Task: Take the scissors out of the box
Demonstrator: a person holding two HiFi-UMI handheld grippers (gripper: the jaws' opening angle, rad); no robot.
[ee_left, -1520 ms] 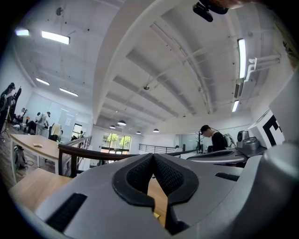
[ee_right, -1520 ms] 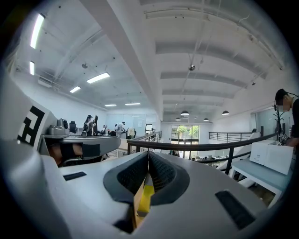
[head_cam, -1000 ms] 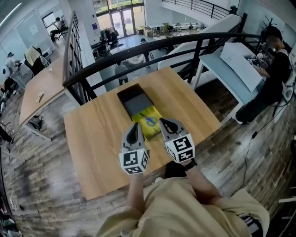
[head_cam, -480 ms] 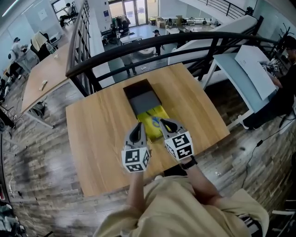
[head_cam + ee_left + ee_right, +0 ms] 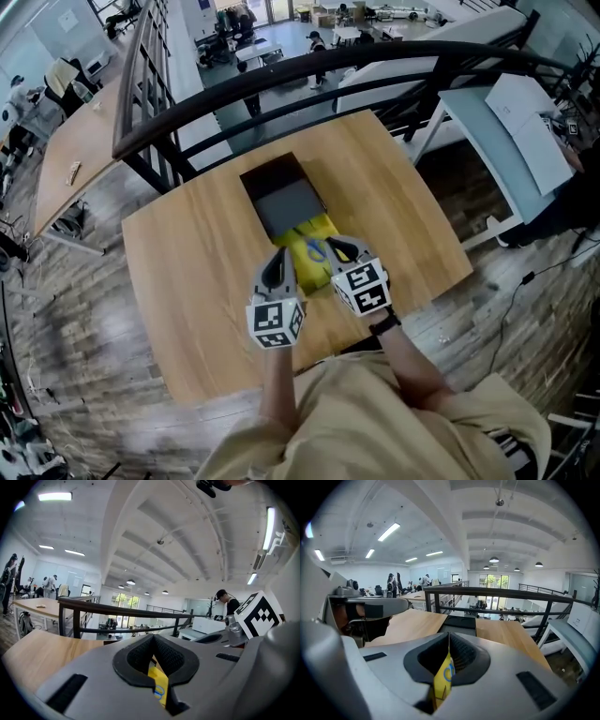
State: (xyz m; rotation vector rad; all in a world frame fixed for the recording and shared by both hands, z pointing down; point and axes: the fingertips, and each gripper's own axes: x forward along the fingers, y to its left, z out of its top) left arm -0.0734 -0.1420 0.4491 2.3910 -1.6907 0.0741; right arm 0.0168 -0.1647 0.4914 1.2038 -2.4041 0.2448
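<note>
A long black box (image 5: 274, 180) with a grey inside lies on the wooden table (image 5: 187, 272). At its near end lies a yellow pack (image 5: 309, 255) holding blue-handled scissors (image 5: 317, 249). My left gripper (image 5: 277, 256) is shut and hovers at the pack's near left corner. My right gripper (image 5: 337, 247) is also shut, at the pack's near right edge. In the left gripper view the closed jaws (image 5: 153, 638) frame a strip of the yellow pack (image 5: 158, 687). In the right gripper view the shut jaws (image 5: 449, 638) show the pack (image 5: 442, 680) below and the box (image 5: 461, 623) beyond.
A black railing (image 5: 309, 70) runs behind the table's far edge, with a lower floor beyond it. A white desk (image 5: 506, 131) stands to the right. The person's sleeves and torso (image 5: 356, 422) fill the near side.
Both grippers have come forward and down toward the yellow pack. The right one now overlaps the pack's near right edge. Both stay shut.
</note>
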